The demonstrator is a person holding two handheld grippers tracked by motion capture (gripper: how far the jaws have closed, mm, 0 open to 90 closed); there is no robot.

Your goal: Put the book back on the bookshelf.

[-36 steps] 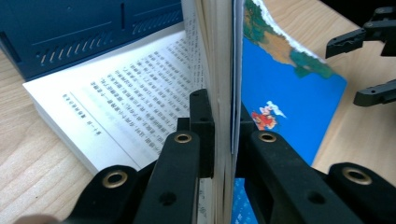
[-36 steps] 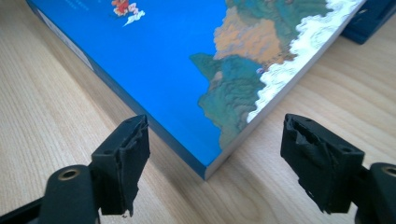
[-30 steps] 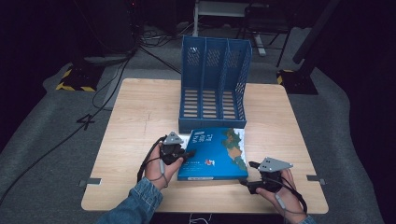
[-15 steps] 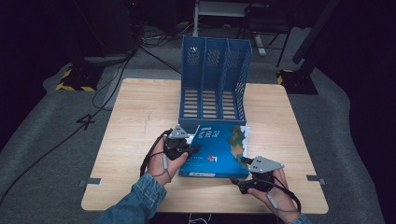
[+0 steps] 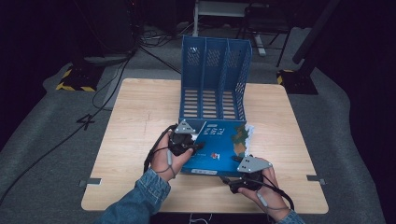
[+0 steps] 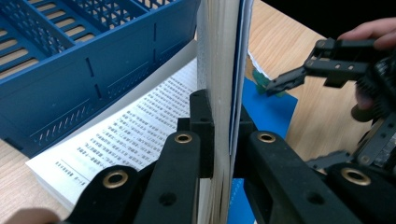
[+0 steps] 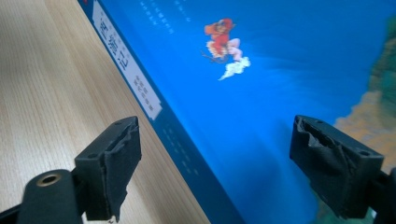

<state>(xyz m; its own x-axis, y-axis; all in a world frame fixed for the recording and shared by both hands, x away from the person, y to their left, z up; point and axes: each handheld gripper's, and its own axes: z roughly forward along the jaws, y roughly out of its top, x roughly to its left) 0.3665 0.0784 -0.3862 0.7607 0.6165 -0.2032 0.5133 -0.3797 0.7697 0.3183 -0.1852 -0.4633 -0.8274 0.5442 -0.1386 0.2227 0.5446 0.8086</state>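
A thick book with a blue picture cover lies in front of the blue file rack. My left gripper is shut on the cover and a thick wad of pages, which stand on edge above an open text page. My right gripper sits at the book's near edge. Its jaws have just been opening and stand wide, and the pads touch nothing. The blue cover and its spine label rise beyond that gripper.
The file rack has three slots and stands close behind the book. Bare wooden table lies to the left, and more to the right. Beyond the table edges are dark floor, cables and chair legs.
My left gripper has lifted the book's left side, so the cover now tilts up. My right hand has slid left along the table to the book's near edge.
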